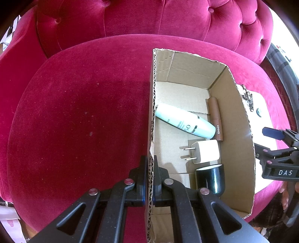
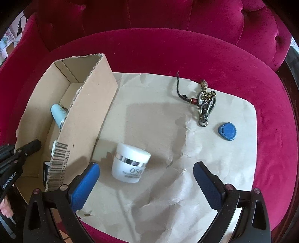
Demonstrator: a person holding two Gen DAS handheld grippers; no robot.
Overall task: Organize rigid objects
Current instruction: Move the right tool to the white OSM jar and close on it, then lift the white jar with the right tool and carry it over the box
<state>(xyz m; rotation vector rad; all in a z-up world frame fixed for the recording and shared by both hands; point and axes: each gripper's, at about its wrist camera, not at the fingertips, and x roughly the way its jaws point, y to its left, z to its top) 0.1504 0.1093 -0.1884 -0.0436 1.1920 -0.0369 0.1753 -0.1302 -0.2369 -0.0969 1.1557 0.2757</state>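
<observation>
An open cardboard box (image 1: 241, 130) stands on a red velvet seat. Inside lie a pale green bottle (image 1: 185, 121), a brown tube (image 1: 216, 119), a white plug adapter (image 1: 205, 151) and a black cylinder (image 1: 211, 177). My left gripper (image 1: 149, 168) is shut on the box's left wall. My right gripper (image 2: 145, 168) is open, just in front of a white cream jar (image 2: 130, 164) that stands on brown paper (image 2: 168, 187) right of the box (image 2: 89, 115). A keychain (image 2: 205, 104) and a blue tag (image 2: 227, 130) lie farther back on the paper.
The tufted red backrest (image 1: 149, 16) rises behind the seat. The right gripper's body (image 1: 276, 155) shows at the right edge of the left wrist view. The left gripper (image 2: 18, 155) shows at the left edge of the right wrist view.
</observation>
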